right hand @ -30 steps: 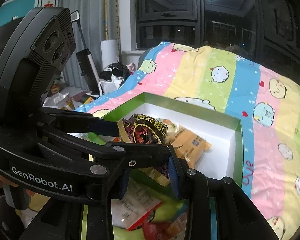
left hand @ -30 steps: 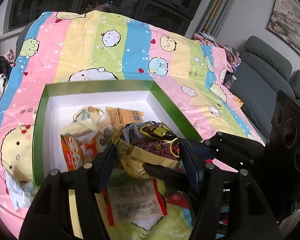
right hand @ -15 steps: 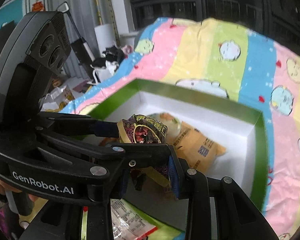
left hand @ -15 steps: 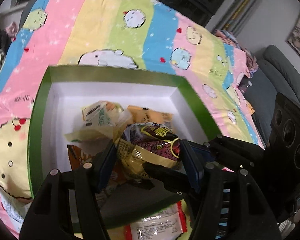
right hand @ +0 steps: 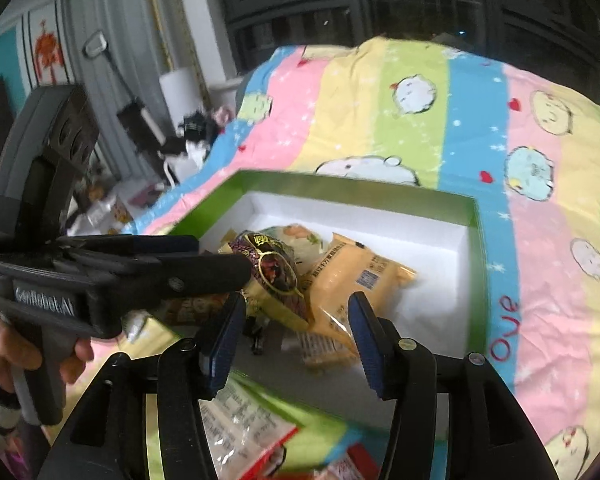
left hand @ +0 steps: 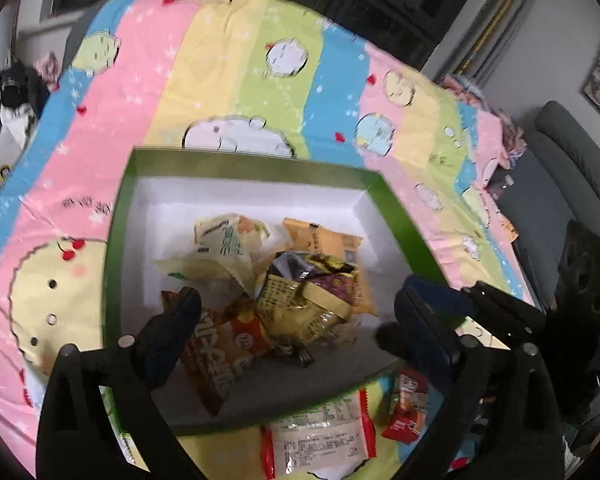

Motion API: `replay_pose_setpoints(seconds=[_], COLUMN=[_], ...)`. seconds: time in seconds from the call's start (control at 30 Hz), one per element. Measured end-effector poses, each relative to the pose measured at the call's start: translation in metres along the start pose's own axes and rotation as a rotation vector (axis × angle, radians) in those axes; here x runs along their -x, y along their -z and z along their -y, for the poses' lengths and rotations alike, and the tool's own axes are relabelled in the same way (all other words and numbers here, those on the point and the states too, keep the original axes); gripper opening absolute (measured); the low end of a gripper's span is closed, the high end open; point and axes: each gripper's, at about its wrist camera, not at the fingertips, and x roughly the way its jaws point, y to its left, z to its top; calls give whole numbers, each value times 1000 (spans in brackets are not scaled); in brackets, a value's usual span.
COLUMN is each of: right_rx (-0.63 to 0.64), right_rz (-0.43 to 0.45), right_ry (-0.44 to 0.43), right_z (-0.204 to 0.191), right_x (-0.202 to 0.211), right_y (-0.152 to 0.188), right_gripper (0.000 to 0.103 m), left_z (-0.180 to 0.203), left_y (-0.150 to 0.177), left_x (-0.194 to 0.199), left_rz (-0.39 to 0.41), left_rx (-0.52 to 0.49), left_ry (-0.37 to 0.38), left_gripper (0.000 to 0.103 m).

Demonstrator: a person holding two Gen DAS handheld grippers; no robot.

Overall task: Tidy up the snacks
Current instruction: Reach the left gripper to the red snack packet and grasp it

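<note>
Our left gripper (left hand: 296, 312) and right gripper (right hand: 296, 332) are opening, pads now off the purple-and-yellow packet (left hand: 312, 292), dropped mid-frame into the green box (left hand: 404, 220); one more snack stowed.

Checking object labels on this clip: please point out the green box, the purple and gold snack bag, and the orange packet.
green box (left hand: 404, 216), left wrist view, on its right green wall.
purple and gold snack bag (right hand: 278, 268), right wrist view, on its printed front.
orange packet (right hand: 364, 276), right wrist view, near its label.
</note>
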Motion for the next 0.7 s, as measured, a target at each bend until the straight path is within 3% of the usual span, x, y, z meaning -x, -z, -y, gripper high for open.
replay_pose_setpoints(seconds=[0.27, 0.5, 0.7], right_rx=[-148, -330, -394], right_rz=[11, -43, -94], right_ry=[-26, -33, -79], right_z=[25, 63, 84], right_x=[43, 57, 53], right_y=[39, 86, 105], right_gripper=[55, 55, 55], left_z=[10, 24, 44], left_y=[24, 72, 109], left_x=[34, 25, -2], left_rz=[18, -102, -217], left_rx=[2, 122, 240], left_ry=[47, 193, 257], left_gripper=[98, 98, 96])
